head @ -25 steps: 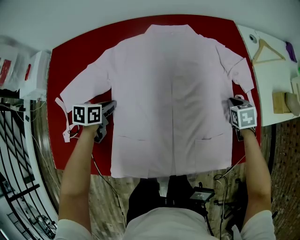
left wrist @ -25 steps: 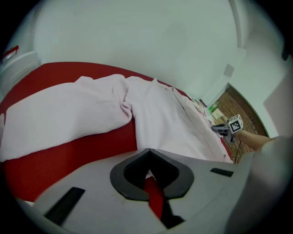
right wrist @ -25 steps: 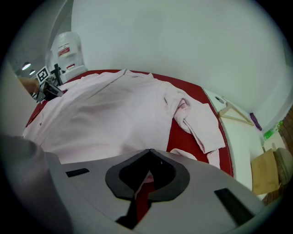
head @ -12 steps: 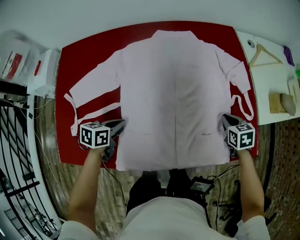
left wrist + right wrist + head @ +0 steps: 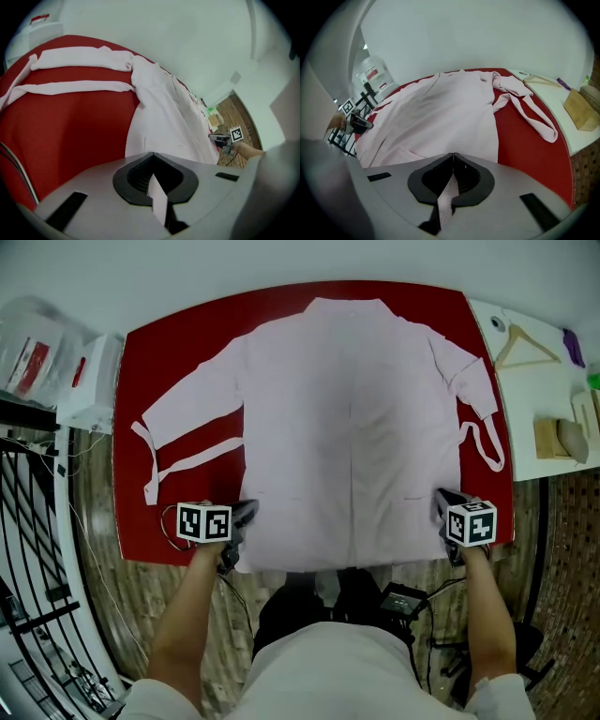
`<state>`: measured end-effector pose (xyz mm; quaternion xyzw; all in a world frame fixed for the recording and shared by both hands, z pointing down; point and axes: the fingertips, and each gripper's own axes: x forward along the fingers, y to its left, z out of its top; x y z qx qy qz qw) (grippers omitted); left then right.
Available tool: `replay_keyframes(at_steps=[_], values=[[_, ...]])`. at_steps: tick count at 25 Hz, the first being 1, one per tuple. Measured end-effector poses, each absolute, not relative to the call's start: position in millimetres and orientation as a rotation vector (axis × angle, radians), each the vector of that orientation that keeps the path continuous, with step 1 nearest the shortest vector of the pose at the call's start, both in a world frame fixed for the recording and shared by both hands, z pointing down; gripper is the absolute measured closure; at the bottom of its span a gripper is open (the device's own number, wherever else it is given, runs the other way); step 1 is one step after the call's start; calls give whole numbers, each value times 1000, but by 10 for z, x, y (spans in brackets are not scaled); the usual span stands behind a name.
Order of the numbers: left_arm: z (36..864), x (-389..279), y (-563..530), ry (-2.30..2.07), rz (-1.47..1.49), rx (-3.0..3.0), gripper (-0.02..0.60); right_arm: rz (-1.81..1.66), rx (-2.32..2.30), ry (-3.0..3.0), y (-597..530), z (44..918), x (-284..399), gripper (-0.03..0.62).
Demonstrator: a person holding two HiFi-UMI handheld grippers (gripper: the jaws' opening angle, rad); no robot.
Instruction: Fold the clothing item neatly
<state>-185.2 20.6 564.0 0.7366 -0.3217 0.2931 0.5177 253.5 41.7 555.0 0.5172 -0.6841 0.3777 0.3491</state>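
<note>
A pale pink robe (image 5: 352, 418) lies spread flat, sleeves out, on the red table (image 5: 178, 362). Its tie ends trail at the left (image 5: 187, 460) and the right (image 5: 483, 442). My left gripper (image 5: 242, 517) is shut on the hem's near left corner. In the left gripper view a strip of pink cloth (image 5: 159, 201) is pinched between the closed jaws. At the hem's near right corner my right gripper (image 5: 441, 502) is shut as well, and the right gripper view shows cloth (image 5: 447, 197) caught between its jaws. The hem lies at the table's near edge.
A white side table (image 5: 539, 390) on the right carries a wooden hanger (image 5: 525, 343) and a wooden block (image 5: 547, 439). White boxes (image 5: 89, 381) stand at the left, next to a black metal rack (image 5: 28, 521). Cables and a small device (image 5: 403, 601) lie on the floor by the person's legs.
Both grippers have moved toward the near edge of the table, from the robe's sides down to its bottom corners. The robe has slid nearer and lies flatter, with both ties now spread out.
</note>
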Motion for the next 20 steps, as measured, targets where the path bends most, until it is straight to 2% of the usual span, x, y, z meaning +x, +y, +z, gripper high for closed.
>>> replay_keyframes(at_steps=[20], values=[[5641,-2182,364,-840,570,1693,578,934,1396,-1644,588,5552,2804,579]])
